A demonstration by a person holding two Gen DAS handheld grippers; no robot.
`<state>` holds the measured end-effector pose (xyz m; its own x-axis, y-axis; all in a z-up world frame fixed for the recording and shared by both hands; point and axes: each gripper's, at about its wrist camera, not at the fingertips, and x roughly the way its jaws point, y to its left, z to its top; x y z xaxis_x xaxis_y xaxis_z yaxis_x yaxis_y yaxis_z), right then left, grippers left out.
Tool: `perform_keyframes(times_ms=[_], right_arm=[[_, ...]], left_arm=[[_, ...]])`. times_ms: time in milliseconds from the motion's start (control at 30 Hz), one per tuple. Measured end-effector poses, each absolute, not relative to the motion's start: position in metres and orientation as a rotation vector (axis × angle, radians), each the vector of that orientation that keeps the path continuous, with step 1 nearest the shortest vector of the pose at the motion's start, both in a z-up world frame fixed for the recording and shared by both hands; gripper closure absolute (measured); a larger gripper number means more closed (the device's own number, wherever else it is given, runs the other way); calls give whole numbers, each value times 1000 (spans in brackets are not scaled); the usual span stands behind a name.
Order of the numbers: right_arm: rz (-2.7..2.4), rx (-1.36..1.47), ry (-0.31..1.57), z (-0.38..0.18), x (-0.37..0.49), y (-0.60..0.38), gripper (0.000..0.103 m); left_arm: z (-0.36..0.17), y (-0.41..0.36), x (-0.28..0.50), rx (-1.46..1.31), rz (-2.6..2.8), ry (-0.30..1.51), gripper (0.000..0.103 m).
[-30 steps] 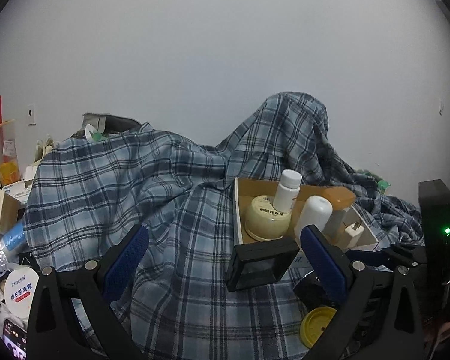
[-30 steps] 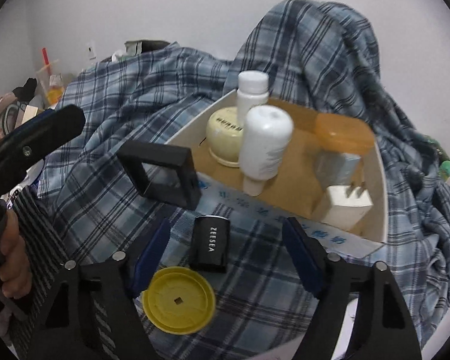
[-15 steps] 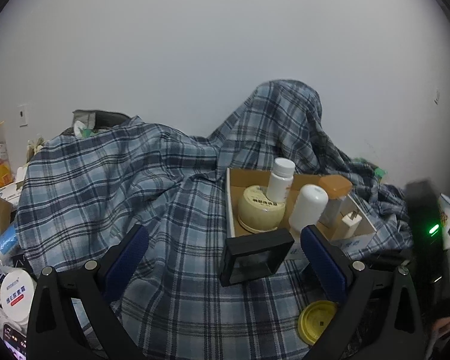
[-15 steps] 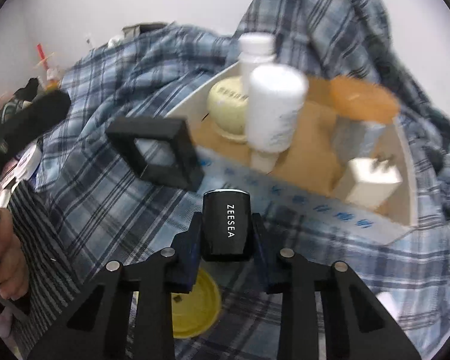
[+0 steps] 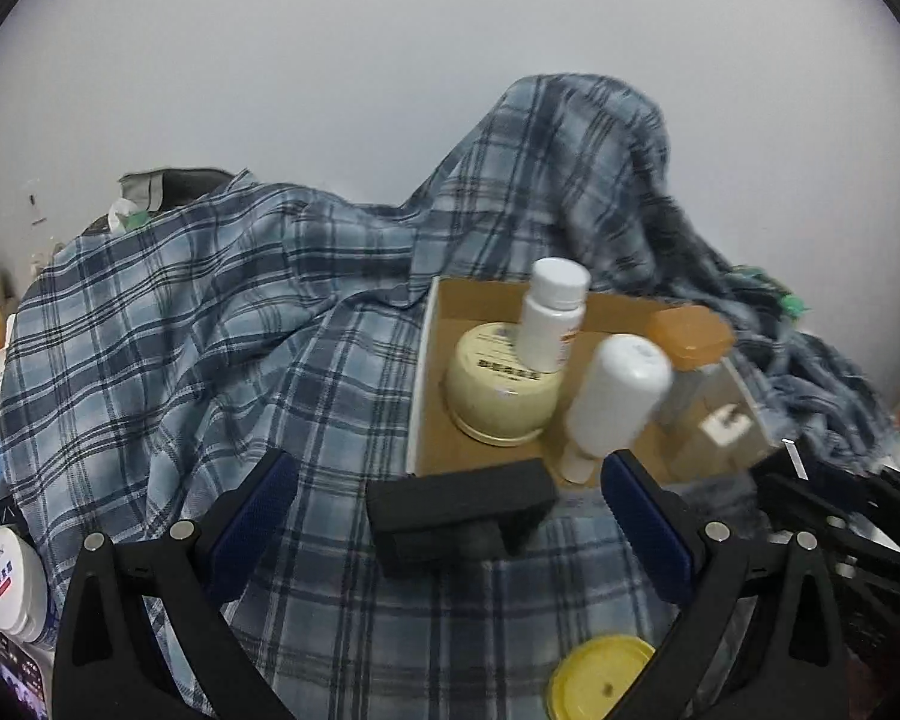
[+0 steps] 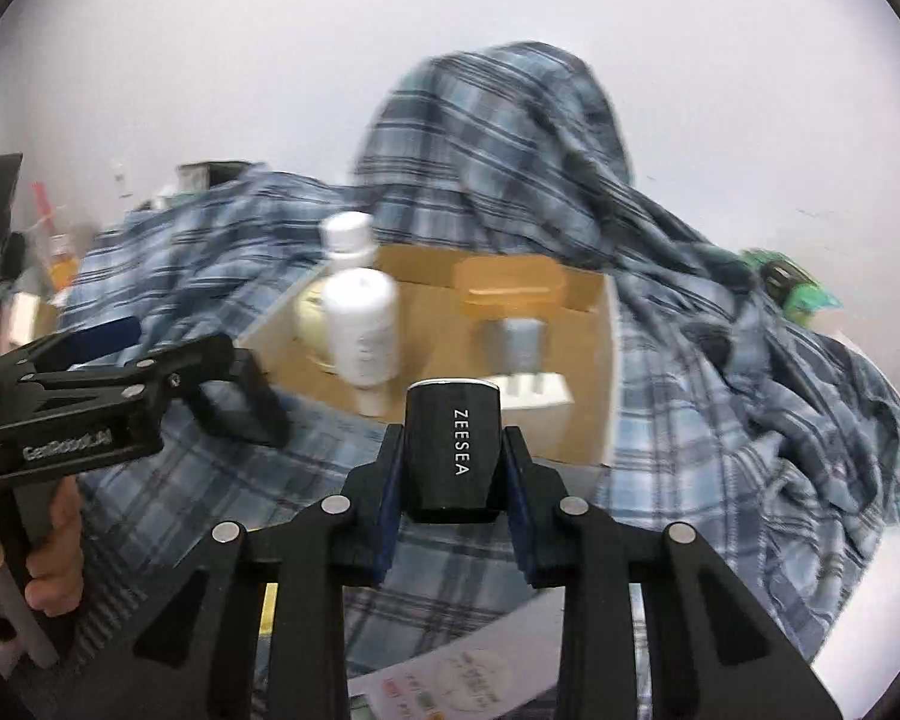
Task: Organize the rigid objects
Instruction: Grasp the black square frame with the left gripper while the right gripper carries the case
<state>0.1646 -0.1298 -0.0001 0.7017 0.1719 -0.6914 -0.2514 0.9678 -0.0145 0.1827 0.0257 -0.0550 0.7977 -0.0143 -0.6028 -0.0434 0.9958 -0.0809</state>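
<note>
Gripping the black case just lifted off the cloth, right gripper faces box at 12 o'clock; left gripper open, empty.

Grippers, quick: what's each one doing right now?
Left gripper: open, holding nothing.
Right gripper: closed on the black case.

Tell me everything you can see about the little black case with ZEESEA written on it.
The ZEESEA case is a small black block with rounded edges, smooth and matte like plastic, with a pale rim along its far end and white lettering down its face. The right gripper clamps its two sides between blue-padded jaws, holding it lifted above the plaid cloth, in front of the cardboard box.
</note>
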Motion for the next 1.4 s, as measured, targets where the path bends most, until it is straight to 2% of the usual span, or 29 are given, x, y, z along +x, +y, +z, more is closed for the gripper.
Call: perform_keyframes(times_ms=[233, 267, 333, 367, 667, 900, 1067, 1400], right_arm=[[198, -79, 774, -4, 172, -146, 74], [200, -72, 776, -5, 172, -149, 74], [201, -70, 776, -5, 173, -150, 74], [201, -72, 773, -5, 172, -150, 74], [187, -86, 740, -4, 169, -151, 74], [179, -59, 654, 17, 155, -157, 74], [179, -84, 543, 30, 138, -156, 74], [224, -30, 489, 53, 136, -165, 74]], left_arm=[[-69, 29, 196, -119, 2, 708, 3], [-70, 30, 198, -123, -2, 714, 6], [-73, 31, 200, -134, -13, 727, 18], [-74, 31, 201, -143, -24, 733, 28], [-51, 32, 169, -144, -71, 581, 29], [-24, 24, 120, -107, -155, 314, 29], [-18, 15, 109, -66, -169, 255, 29], [3, 10, 108, -36, -150, 206, 29]])
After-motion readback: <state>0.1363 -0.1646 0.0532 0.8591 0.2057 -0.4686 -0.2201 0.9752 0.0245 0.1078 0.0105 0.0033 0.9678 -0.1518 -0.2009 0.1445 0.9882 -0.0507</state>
